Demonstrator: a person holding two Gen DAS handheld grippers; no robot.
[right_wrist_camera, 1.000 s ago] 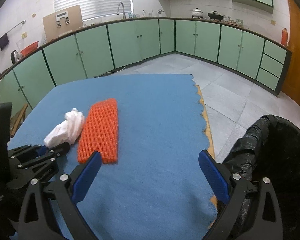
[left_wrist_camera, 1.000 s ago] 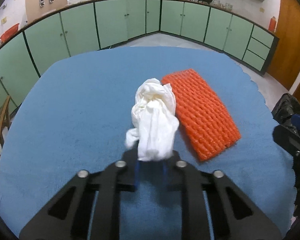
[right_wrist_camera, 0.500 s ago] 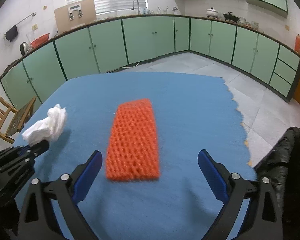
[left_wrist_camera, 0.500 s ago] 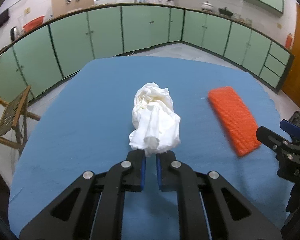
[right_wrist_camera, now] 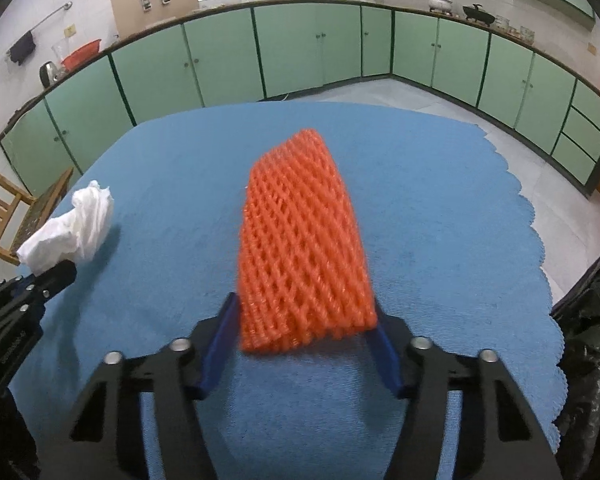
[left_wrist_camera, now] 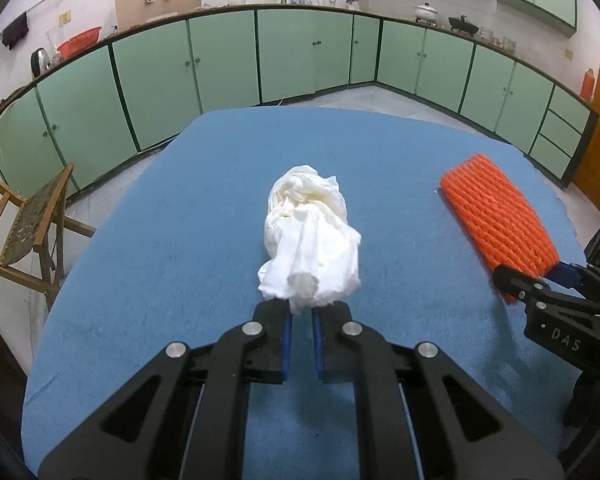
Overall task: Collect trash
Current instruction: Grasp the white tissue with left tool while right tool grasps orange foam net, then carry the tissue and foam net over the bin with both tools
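My left gripper (left_wrist_camera: 301, 316) is shut on a crumpled white tissue (left_wrist_camera: 310, 244) and holds it over the blue tablecloth (left_wrist_camera: 188, 216). The tissue also shows at the left of the right wrist view (right_wrist_camera: 74, 228). An orange foam net (right_wrist_camera: 304, 244) lies on the cloth. My right gripper (right_wrist_camera: 306, 320) is open, with its blue pads (right_wrist_camera: 220, 344) on either side of the net's near end; whether they touch it I cannot tell. The net also shows at the right of the left wrist view (left_wrist_camera: 500, 216), with the right gripper (left_wrist_camera: 540, 276) at its near end.
A black trash bag (right_wrist_camera: 588, 344) hangs off the table's right edge. A wooden chair (left_wrist_camera: 32, 224) stands by the left edge. Green kitchen cabinets (left_wrist_camera: 300, 60) line the walls beyond the table.
My right gripper has moved forward to the orange net and narrowed around its near end. My left gripper has swung left with the tissue still in it.
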